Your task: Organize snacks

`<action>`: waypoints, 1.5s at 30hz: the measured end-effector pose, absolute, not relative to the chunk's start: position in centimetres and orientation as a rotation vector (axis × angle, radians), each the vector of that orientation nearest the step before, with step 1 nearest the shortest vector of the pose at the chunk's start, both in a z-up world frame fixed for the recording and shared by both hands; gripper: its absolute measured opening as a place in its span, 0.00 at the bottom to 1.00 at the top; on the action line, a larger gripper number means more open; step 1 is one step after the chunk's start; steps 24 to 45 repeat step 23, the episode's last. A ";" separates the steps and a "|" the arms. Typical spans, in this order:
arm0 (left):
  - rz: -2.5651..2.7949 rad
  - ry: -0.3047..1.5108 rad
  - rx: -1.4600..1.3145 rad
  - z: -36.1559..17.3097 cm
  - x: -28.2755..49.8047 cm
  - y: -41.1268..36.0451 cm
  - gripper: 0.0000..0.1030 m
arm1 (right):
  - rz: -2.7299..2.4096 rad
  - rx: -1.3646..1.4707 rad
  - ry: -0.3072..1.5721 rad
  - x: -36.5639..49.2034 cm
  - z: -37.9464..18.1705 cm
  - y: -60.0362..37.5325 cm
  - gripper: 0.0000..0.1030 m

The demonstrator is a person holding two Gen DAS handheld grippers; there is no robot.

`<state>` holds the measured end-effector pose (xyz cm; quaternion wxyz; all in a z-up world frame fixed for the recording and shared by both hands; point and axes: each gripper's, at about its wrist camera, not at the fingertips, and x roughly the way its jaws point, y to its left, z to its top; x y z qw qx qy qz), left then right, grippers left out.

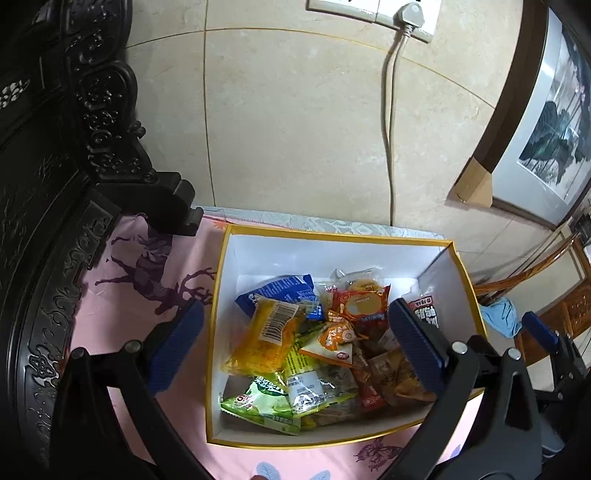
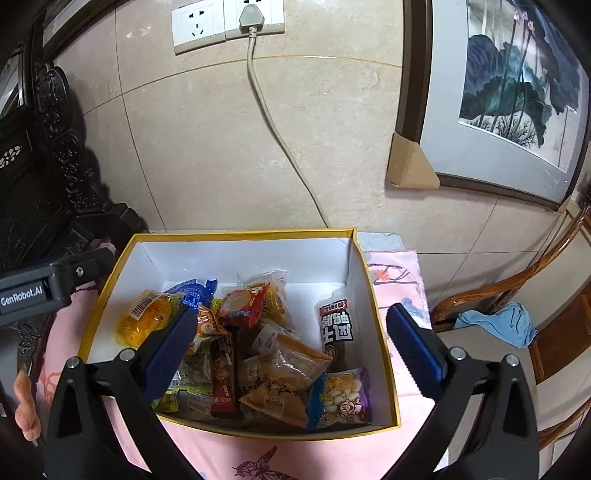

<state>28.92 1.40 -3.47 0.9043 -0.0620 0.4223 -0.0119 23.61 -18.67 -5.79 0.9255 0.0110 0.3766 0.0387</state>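
A: Where do the wrist cameras look from?
B: Each sits close above the snack box [image 1: 236, 258], tilted down toward the tiled wall [image 1: 295, 129].
A: Shared?
B: Box, wall socket [image 2: 229, 22].

Yellow-rimmed white box [image 2: 360, 295], open-topped, on pink cloth, snack packets [image 2: 258, 350] heaped inside (orange, blue, red, green)

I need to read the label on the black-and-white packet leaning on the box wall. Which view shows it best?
The right wrist view: the black-and-white packet faces the camera unobstructed. In the left wrist view, the packet is partly hidden behind a finger of the left gripper.
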 end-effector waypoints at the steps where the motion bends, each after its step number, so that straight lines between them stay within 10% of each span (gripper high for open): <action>1: -0.018 0.872 -0.121 -3.4 28.9 1.4 0.98 | 0.079 0.024 0.771 23.5 -5.7 -18.7 0.99; 45: -0.049 0.883 -0.114 -3.7 28.6 0.9 0.98 | 0.085 0.040 0.764 23.1 -5.4 -18.5 0.99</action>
